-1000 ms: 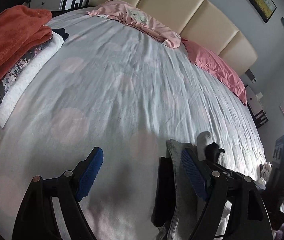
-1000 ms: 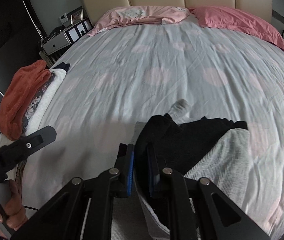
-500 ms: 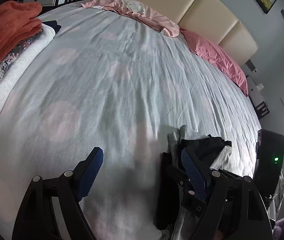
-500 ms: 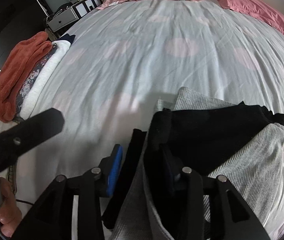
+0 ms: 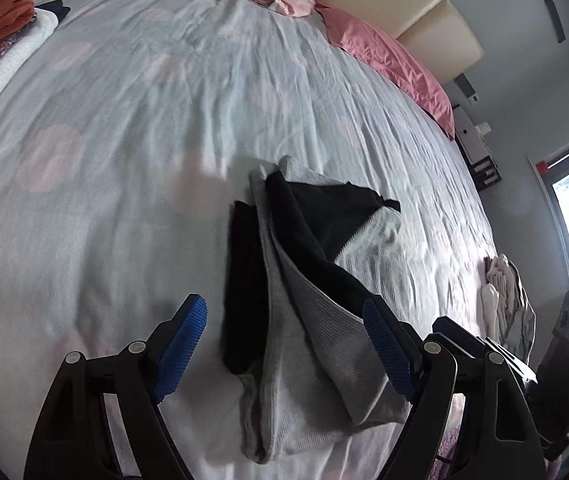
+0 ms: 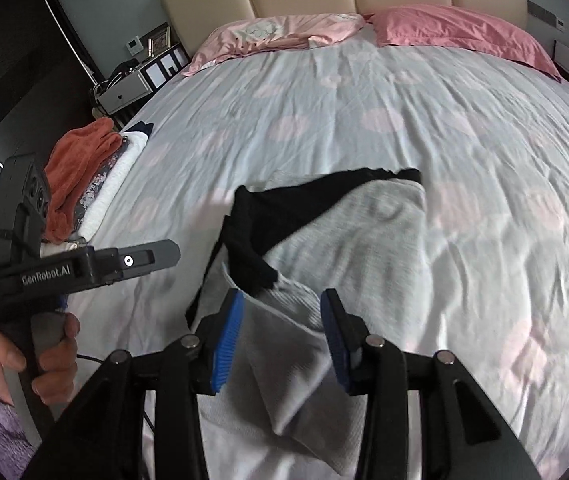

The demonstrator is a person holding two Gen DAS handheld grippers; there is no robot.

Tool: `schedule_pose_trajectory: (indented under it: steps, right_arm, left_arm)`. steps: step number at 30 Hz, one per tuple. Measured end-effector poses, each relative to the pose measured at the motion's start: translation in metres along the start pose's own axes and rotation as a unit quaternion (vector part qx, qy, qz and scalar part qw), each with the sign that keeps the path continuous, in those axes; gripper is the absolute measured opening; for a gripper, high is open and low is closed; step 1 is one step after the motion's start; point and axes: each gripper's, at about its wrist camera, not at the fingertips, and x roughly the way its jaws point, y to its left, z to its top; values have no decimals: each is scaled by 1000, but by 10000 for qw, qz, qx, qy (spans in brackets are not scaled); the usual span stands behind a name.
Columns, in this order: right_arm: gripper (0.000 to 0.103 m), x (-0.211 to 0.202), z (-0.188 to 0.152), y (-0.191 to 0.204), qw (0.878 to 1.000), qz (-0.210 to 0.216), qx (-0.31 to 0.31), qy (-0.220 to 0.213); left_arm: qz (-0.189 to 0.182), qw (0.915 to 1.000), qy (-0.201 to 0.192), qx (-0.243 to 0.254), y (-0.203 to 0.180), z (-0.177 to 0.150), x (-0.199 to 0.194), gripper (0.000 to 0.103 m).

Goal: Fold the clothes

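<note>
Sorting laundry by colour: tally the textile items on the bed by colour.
Pink pillows: 2
Grey-and-black garment: 1
Orange towel: 1
White folded item: 1
Floral folded item: 1
Total: 6

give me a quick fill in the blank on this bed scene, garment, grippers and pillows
The folded garment lying on the bed is grey and ____.
The right gripper has its jaws ____, pads off the cloth.
The pillows at the headboard are ____.
The left gripper holds ____.

Missing words: black; open; pink; nothing
</note>
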Motion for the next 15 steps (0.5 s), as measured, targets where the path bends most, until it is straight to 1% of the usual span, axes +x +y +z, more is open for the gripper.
schedule_pose_trajectory:
  steps: [3, 6, 10, 12, 13, 14, 15]
  right_arm:
    - [40, -4, -20, -22, 9995, 120, 299, 58]
    - [40, 8, -27, -34, 9984, 305, 459, 84]
    - [39, 25, -24, -37, 9982, 401, 441, 42]
    - [38, 35, -22, -41, 9982, 383, 455, 112]
    - [33, 36, -23, -43, 9978, 447, 476, 115]
    - [26, 38, -24, -44, 9974, 512, 497, 117]
    - [23, 39, -25, -45, 9969, 577, 519, 118]
  left_arm:
    - [133, 9998, 100, 72, -12, -12, 0, 82]
    - [348, 9993, 137, 67, -15, -23, -2, 76]
    - [522, 9979, 182, -327, 3, -35, -6, 71]
    - [502, 9970, 180, -566, 13, -38, -8, 71]
    - [462, 9966, 167, -663, 17, -39, -10, 71]
    - [422, 9961, 154, -761, 21, -40, -11, 71]
    - [399, 9957, 139, -828, 24, -39, -11, 71]
